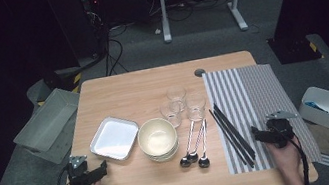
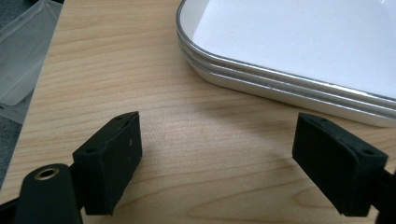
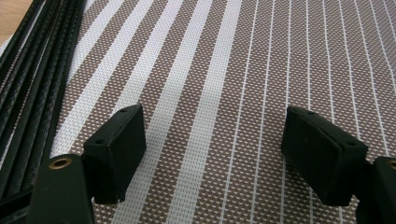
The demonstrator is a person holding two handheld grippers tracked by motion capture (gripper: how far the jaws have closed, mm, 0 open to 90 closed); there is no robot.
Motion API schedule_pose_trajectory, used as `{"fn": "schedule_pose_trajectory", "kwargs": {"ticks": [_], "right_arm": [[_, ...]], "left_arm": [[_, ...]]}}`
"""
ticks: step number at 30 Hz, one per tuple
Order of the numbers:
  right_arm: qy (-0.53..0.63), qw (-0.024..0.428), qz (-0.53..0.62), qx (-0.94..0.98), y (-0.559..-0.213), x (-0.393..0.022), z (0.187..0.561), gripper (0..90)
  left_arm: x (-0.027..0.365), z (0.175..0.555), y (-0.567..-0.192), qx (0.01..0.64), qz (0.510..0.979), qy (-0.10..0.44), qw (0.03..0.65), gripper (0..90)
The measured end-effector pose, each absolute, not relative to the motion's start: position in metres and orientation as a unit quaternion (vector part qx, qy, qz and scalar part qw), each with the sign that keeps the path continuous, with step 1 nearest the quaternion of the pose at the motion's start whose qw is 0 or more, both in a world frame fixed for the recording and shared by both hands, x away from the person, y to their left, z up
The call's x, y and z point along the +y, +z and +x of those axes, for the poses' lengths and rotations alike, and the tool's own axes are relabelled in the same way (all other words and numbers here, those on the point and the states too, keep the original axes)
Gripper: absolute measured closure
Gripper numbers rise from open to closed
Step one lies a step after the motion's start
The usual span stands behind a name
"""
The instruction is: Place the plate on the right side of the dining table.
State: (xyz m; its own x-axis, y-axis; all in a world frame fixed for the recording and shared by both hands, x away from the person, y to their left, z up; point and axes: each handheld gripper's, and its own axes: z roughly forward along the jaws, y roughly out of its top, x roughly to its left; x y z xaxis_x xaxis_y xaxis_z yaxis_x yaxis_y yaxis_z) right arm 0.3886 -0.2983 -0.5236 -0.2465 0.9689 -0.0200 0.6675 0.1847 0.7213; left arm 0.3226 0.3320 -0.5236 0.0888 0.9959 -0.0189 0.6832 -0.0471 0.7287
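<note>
Left gripper view shows the left hand-held gripper (image 2: 217, 163) gaping, empty, just short of stacked metal trays (image 2: 299, 51) on the bench (image 2: 107, 70). Likely stiff, light and slippery, they are best pinched by the raised rim.

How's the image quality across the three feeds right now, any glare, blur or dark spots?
High view: table evenly lit, surroundings nearly black, glasses faint. Left gripper view: sharp wood grain, mild sheen on the tray rim, soft shadows under the fingers. Right gripper view: placemat weave crisp, near fingers slightly soft.
</note>
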Motion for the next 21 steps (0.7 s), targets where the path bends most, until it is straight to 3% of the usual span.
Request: {"fn": "schedule_pose_trajectory", "kwargs": {"ticks": [21], "right_arm": [[0.304,0.248,0.561,0.729,-0.524,-0.298,0.389,22.0]], "left_arm": [[0.338,0.326,-0.508,0.616,0.67,0.265,0.32,18.4]]}}
